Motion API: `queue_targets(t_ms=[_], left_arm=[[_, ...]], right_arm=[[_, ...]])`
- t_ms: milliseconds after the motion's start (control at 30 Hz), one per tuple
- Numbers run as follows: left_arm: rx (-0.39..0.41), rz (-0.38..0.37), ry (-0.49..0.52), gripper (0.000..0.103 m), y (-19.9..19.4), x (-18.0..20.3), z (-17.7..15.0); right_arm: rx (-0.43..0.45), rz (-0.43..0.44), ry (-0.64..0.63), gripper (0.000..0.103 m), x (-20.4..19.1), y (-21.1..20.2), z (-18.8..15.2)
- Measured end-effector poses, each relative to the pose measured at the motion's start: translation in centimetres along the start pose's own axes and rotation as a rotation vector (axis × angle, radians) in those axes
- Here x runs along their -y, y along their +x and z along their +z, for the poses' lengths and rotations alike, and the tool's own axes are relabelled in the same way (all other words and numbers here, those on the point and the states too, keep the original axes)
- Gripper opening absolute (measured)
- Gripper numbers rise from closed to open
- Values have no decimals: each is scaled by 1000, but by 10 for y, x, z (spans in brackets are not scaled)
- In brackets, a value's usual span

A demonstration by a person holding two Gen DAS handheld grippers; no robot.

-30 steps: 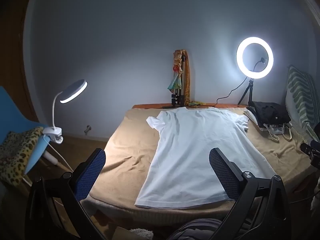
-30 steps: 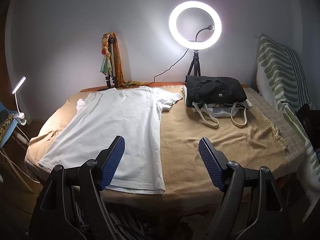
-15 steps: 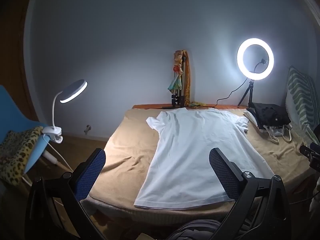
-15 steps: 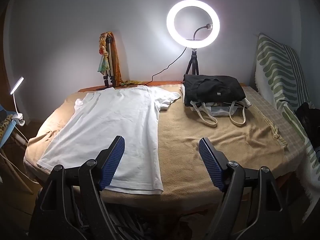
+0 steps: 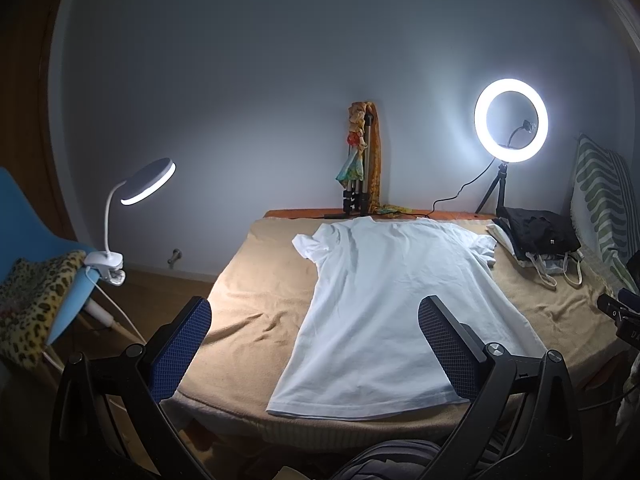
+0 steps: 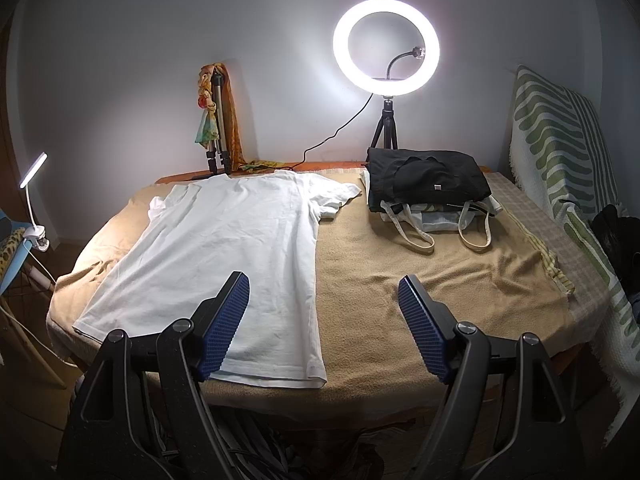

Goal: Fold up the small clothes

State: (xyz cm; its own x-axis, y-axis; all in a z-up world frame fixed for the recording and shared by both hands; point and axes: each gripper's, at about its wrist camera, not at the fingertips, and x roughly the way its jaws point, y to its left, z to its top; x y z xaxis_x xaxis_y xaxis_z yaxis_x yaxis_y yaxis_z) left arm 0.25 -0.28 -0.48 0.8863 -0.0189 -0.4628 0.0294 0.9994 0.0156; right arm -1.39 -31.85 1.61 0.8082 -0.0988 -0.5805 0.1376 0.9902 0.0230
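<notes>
A white T-shirt (image 5: 396,304) lies spread flat on the tan blanket (image 6: 420,280) that covers the desk (image 6: 558,362), hem toward the grippers and collar at the far side. The left gripper (image 5: 316,344) hangs just short of the near edge with its jaws spread wide and nothing between them; the shirt's left hem corner sits ahead of it and slightly to its right. The right gripper (image 6: 322,320) is likewise wide open and empty, with the shirt's right side seam running straight ahead between its blue pads (image 6: 224,320) and the hem corner just in front. No fold has been started, so the step in hand looks like the first grasp. To do it well, each gripper would probably drop onto its own side of the shirt, pinching only the white cloth and not the blanket beneath, which is soft and rumpled and could be caught along with it. Matching grips on one long edge, near the hem and near the sleeve (image 6: 336,198), should keep the fold line straight; the thin cotton will sag and drag if lifted unevenly. Far ahead and right of the right gripper, a black bag (image 6: 428,184) rests on tote bags (image 6: 440,220), near the sleeve, so a sideways fold should stay away from them. A ring light (image 6: 386,44) stands behind.
</notes>
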Motion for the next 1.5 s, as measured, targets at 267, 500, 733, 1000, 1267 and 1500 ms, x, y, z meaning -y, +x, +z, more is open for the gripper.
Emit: queue_targets(t_ms=[267, 500, 733, 1000, 1267, 1500], left_arm=[[1, 1, -1, 103, -1, 0, 0], [-1, -3, -2, 103, -1, -1, 1], [-1, -2, -2, 103, -1, -1, 1], [-10, 0, -1, 103, 2, 2, 1], [-29, -1, 1, 103, 15, 3, 3], [-34, 13, 10, 103, 24, 3, 7]], right_arm=[[1, -4, -2, 80, 1, 1, -2], [-2, -4, -1, 80, 2, 1, -2], [-2, -5, -2, 80, 0, 1, -1], [-2, -6, -4, 80, 1, 2, 0], [0, -14, -11, 80, 1, 7, 4], [8, -10, -37, 83, -2, 21, 24]])
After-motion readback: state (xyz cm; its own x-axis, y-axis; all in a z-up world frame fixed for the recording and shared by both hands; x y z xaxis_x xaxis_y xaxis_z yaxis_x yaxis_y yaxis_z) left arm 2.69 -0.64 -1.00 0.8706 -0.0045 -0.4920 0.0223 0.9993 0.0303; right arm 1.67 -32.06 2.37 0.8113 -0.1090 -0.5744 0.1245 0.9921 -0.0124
